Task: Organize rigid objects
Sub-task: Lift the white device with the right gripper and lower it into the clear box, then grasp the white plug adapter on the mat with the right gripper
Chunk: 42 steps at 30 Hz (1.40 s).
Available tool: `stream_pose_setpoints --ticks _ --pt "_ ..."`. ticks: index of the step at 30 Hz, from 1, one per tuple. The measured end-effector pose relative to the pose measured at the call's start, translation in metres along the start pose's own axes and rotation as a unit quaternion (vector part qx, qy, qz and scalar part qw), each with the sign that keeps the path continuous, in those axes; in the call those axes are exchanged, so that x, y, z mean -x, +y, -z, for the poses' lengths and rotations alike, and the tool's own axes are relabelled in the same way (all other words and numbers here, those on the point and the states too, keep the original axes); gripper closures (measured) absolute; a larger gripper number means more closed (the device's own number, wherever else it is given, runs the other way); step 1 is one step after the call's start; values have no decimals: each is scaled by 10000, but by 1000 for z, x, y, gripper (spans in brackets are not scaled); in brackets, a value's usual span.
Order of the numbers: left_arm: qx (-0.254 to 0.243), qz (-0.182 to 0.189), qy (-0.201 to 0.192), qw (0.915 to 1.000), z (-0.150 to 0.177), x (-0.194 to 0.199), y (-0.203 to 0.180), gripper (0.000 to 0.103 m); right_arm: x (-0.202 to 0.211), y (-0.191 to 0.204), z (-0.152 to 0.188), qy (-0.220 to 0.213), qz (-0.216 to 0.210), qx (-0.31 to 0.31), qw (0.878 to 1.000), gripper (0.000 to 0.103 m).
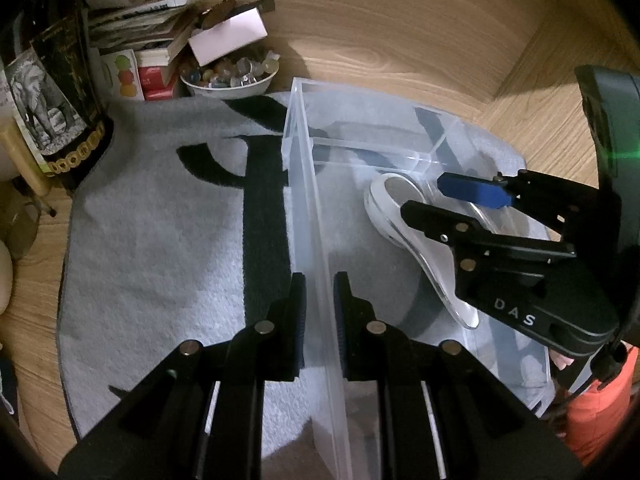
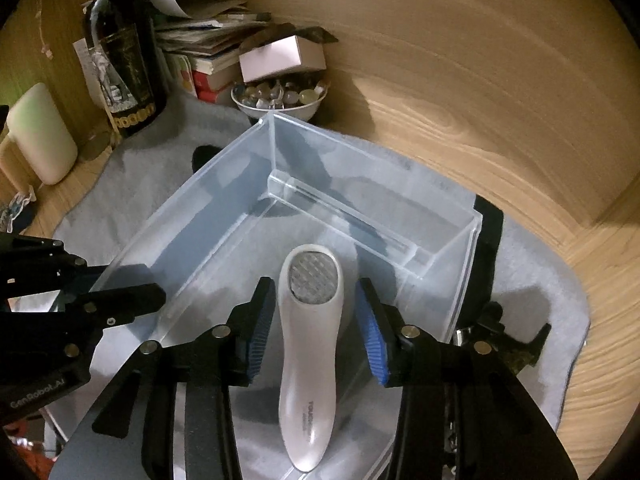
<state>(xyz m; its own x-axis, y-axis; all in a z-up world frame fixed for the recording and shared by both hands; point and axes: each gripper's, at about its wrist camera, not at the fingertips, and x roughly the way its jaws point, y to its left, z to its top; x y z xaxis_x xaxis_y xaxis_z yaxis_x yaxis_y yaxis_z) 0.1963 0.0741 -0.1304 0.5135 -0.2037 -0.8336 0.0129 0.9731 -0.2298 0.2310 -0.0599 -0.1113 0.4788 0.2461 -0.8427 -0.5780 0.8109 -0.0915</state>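
Worktop (image 2: 500,92): pale wood with clear grain, under everything.
Towel (image 1: 160,260): grey with black marks, spread on the worktop; the box stands on it.
Box (image 2: 224,184): clear plastic, open on top, with a low inner divider at its far end.
Bottle (image 2: 124,64): dark glass with a label, upright behind the box, to the left, at the towel's edge.
Papers (image 2: 200,36): an untidy pile with a small white carton on top, behind the box.
Bowl (image 2: 280,106): white, full of glassy pebbles, just behind the far corner of the box.
Device (image 2: 310,340): white handheld thing with a round mesh head, lying flat on the floor of the box, head toward the divider.
Left claw (image 1: 320,320): its pads stand on either side of the left wall of the box, narrow, seemingly pressing on it.
Right claw (image 2: 316,328): inside the box, wide, one blue pad at each side of the device and apart from it.
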Motion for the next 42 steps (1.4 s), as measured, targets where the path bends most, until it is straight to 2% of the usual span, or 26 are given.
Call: stream_pose_setpoints --ticks 4,9,14,17,21,25,29,35,42 --pt "-33 -34 -22 10000 0 1 -1 89 9 -2 -1 -166 -22 -116 9998 58" --pt "-4 -8 30 10000 1 -1 1 89 37 -4 0 -654 222 -237 9973 36" --pt "19 5 16 10000 0 -1 1 90 77 -18 7 -1264 540 -485 9893 24" --pt "30 18 15 10000 0 -1 2 90 99 -36 14 -1516 705 -763 9830 22" --pt "39 27 15 10000 0 -1 3 90 119 -60 29 -1648 1017 -1104 9748 21" --pt "41 31 14 10000 0 0 3 90 127 -81 50 -1580 1322 -1366 9690 19" --pt "52 36 17 10000 0 -1 3 91 108 -97 76 -1205 1412 -1633 9690 17" --pt "53 35 16 10000 0 0 3 91 76 -104 110 -648 1352 -1882 9706 17" --pt "36 22 23 10000 -1 0 2 90 52 -106 137 -287 1150 -2031 9720 19"
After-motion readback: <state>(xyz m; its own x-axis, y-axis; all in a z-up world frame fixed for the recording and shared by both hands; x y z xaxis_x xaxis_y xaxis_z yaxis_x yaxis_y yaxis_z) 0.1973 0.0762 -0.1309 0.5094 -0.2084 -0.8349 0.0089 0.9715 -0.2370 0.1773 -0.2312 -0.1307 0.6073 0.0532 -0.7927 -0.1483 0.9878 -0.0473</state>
